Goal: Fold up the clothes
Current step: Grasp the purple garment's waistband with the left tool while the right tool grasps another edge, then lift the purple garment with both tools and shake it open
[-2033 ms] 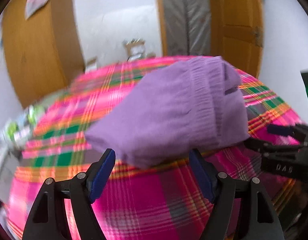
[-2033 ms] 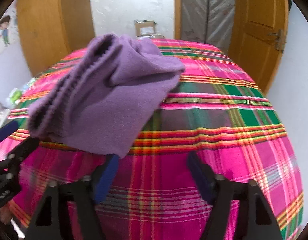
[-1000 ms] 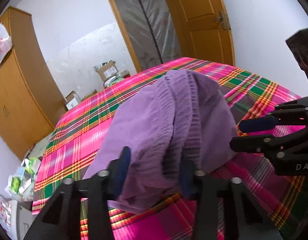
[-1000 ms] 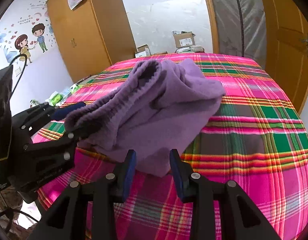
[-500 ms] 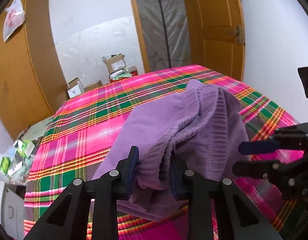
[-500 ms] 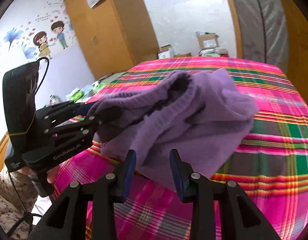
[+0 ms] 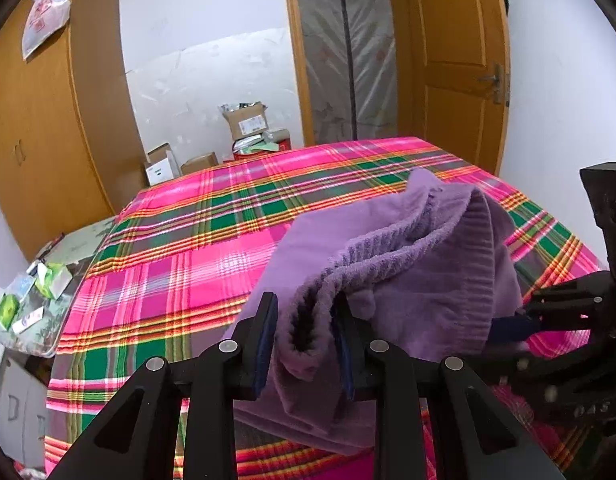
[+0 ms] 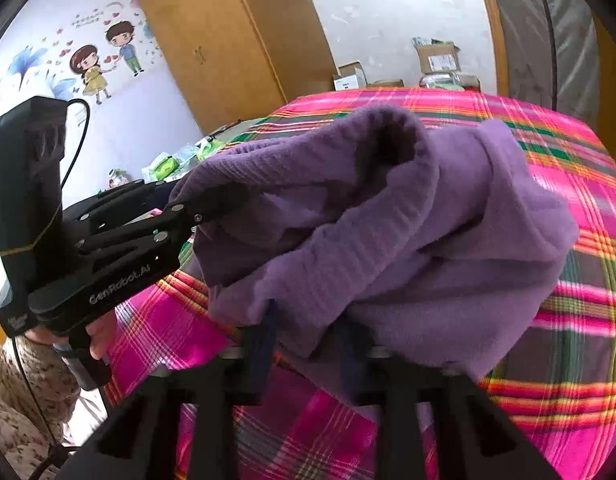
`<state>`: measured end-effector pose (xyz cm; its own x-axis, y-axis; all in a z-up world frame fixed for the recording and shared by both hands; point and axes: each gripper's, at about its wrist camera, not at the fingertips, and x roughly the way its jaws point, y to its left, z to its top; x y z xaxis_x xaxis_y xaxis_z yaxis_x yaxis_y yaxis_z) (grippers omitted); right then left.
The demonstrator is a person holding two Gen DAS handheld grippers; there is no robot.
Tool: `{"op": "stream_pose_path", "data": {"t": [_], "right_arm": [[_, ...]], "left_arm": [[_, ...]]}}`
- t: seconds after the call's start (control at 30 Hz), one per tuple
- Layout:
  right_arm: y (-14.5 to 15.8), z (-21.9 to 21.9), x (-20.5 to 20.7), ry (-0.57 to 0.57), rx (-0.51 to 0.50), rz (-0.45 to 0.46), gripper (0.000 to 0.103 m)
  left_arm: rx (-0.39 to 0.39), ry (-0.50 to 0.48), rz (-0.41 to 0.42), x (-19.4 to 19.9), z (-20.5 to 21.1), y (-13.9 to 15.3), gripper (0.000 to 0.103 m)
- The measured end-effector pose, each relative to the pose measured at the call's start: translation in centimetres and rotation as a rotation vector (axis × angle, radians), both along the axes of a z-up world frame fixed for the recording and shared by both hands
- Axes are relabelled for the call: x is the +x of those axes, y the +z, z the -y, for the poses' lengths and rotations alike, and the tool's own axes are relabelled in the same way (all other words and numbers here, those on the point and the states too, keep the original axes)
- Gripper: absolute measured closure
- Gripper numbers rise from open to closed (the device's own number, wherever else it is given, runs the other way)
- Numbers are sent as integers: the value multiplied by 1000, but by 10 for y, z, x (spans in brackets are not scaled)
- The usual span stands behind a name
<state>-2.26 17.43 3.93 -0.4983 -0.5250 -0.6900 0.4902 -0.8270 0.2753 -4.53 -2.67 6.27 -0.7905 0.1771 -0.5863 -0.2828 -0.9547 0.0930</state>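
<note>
Purple knit sweater (image 7: pixel 408 280) bunched in a heap over the pink plaid bedspread (image 7: pixel 188 248), lifted at its near edges. Left gripper (image 7: pixel 306 340) narrowed onto a ribbed fold of the sweater, fabric pinched between the blue pads (image 7: pixel 266 336) at about 6 o'clock in the left wrist view, cloth hanging below the grip. Right gripper (image 8: pixel 308 344) likewise narrowed on a hanging fold of the sweater at 6 o'clock in the right wrist view, pads partly buried under the cloth. Seen from the right wrist, left gripper (image 8: pixel 212 204) reaching in from 9 o'clock, its tips hidden in the ribbed hem. Seen from the left wrist, right gripper (image 7: pixel 520 320) entering at 3 o'clock, its tips behind the sweater's edge. A hand (image 8: pixel 96 336) wrapped around the left gripper's handle at 8 o'clock, patterned sleeve (image 8: pixel 12 380) below. Beyond the bed, at 12 o'clock, cardboard boxes (image 7: pixel 244 120) against the white wall; wooden wardrobe (image 7: pixel 44 128) at 10 o'clock, wooden door (image 7: pixel 456 72) at 1 o'clock. Cartoon wall sticker (image 8: pixel 104 64) at 10 o'clock in the right wrist view.
</note>
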Motion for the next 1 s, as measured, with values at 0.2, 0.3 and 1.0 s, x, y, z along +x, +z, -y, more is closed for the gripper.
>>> {"op": "stream_pose_path", "data": {"t": [0.2, 0.3, 1.0], "right_arm": [[21, 18, 7, 31, 139, -119, 93], [33, 28, 12, 50, 199, -190, 93], [118, 53, -64, -85, 115, -440, 96]], "left_arm": [[40, 43, -2, -6, 21, 5, 82], [56, 72, -10, -8, 33, 8, 82], [145, 297, -55, -16, 123, 23, 83]]}}
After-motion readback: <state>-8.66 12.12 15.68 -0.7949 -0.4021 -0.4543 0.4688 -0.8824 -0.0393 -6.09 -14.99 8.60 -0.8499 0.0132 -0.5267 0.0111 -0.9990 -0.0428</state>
